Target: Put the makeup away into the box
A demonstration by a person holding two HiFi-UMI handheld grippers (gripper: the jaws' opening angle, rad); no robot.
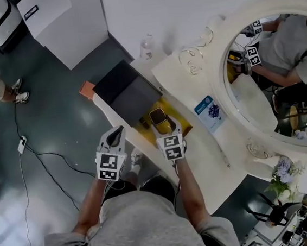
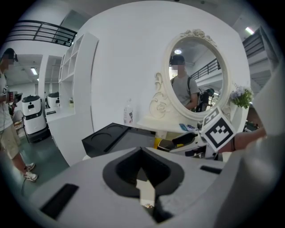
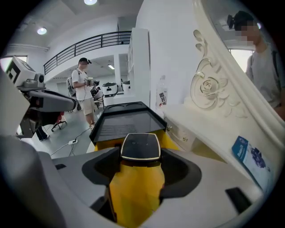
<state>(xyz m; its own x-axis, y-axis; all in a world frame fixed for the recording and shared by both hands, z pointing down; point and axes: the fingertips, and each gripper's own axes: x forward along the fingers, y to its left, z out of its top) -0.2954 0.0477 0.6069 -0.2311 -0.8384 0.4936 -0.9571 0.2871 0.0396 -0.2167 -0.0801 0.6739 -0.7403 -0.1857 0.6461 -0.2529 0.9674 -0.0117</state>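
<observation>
Right gripper (image 1: 164, 127) closes its jaws on a black makeup compact (image 3: 140, 145), held over the open yellow box (image 1: 182, 124) on the white table (image 1: 212, 160). The box's black lid (image 1: 128, 92) stands open beyond. Left gripper (image 1: 117, 132), jaws together and empty, hovers just left of the box.

The white dressing table (image 1: 212, 162) carries an open yellow box (image 1: 183, 124), a blue card (image 1: 208, 108) and an oval mirror (image 1: 277, 79).
</observation>
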